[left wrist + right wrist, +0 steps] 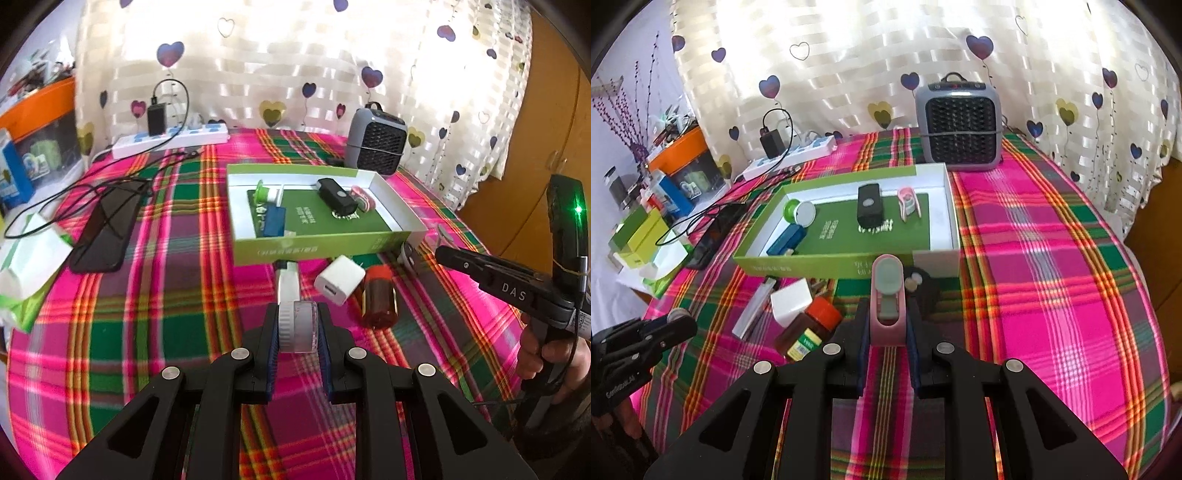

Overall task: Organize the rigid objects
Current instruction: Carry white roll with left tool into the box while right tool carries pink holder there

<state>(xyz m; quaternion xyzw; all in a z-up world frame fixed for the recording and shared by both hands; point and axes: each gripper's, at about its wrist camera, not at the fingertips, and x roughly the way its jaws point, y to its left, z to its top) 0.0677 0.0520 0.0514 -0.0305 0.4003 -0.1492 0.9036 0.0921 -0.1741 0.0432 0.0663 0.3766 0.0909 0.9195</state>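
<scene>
1. While the left hand-held gripper (297, 328) clamps a clear round lidded container (298, 326), the green box (314, 248) lies just beyond.
2. Right hand-held gripper (887, 325) grips a pink clip (887, 301) near the box's front wall.
3. Bare plaid tabletop (1052, 277) spreads right of the box.

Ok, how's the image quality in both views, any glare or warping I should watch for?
Left wrist view: the backlit curtain is blown out, the fisheye bends the table edges, and the clear cap in the left hand-held gripper looks slightly soft. Right wrist view: same curtain glare, with the pink clip in the right hand-held gripper sharp enough.
</scene>
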